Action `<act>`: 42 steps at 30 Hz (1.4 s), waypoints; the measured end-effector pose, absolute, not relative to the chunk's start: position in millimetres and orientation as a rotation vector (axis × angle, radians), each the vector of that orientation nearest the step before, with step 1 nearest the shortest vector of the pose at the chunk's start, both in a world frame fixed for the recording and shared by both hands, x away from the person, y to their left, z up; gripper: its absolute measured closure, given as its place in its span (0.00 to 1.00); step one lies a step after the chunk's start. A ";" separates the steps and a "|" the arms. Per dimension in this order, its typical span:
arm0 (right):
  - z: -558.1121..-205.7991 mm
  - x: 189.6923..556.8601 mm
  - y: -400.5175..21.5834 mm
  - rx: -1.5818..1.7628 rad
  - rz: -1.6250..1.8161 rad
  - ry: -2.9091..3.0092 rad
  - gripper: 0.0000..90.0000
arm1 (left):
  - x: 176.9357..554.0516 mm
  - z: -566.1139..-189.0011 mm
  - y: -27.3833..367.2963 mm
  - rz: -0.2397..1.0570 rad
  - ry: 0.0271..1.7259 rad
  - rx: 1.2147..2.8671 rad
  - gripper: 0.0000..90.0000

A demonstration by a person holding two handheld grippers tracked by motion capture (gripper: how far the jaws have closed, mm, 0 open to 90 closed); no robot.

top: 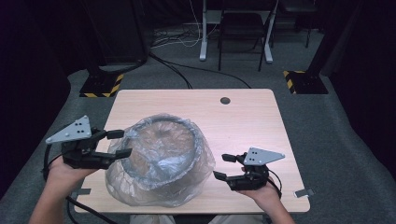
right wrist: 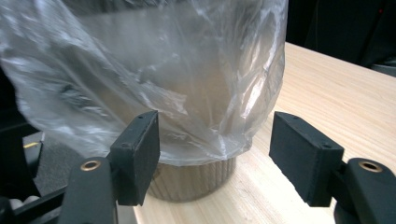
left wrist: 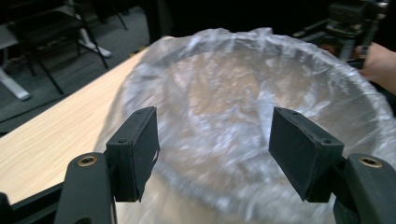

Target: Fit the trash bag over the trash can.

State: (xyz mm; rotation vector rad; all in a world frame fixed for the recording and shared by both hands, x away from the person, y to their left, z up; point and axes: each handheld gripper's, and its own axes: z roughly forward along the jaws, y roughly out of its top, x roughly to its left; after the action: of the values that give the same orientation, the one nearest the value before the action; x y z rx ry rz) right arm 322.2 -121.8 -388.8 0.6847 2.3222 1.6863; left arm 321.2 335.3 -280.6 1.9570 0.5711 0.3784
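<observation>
A round wooden bin (right wrist: 196, 179) stands on the table (top: 243, 121), lined and draped with a clear plastic bag (top: 161, 161) whose mouth lies over the dark rim (top: 163, 122). My left gripper (top: 119, 143) hovers at the bin's left rim, jaws open, nothing between them. In the left gripper view the bag (left wrist: 243, 107) lies just beyond the open jaws, blurred. My right gripper (top: 225, 166) is low at the bin's right side, open and apart from the bag. The right gripper view has the hanging bag (right wrist: 154, 79) just ahead of the spread jaws.
A round cable hole (top: 225, 100) sits near the table's far edge. Tape marks (top: 304, 192) lie at the near corners. Beyond the table are chair and desk legs (top: 233, 42), floor cables and two stands with striped bases (top: 100, 86).
</observation>
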 end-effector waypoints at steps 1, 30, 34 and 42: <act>-387.7 320.8 -123.8 0.677 1.691 2.320 0.35 | 320.7 -283.4 339.7 0.388 0.583 1.945 0.36; -408.2 322.2 -176.4 0.886 1.496 2.230 0.35 | 323.4 -373.4 395.2 0.460 0.864 1.750 0.34; -411.7 322.3 -177.4 0.886 1.482 2.223 0.35 | 324.4 -388.0 397.2 0.448 0.893 1.721 0.34; -425.2 324.2 -183.2 0.934 1.433 2.213 0.35 | 325.2 -418.8 399.6 0.491 0.973 1.717 0.34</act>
State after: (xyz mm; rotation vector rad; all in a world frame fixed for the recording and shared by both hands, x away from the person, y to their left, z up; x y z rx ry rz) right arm 324.2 -183.2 -425.2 0.9341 2.2130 1.4326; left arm 325.2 399.6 -418.8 1.7171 0.9731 0.4909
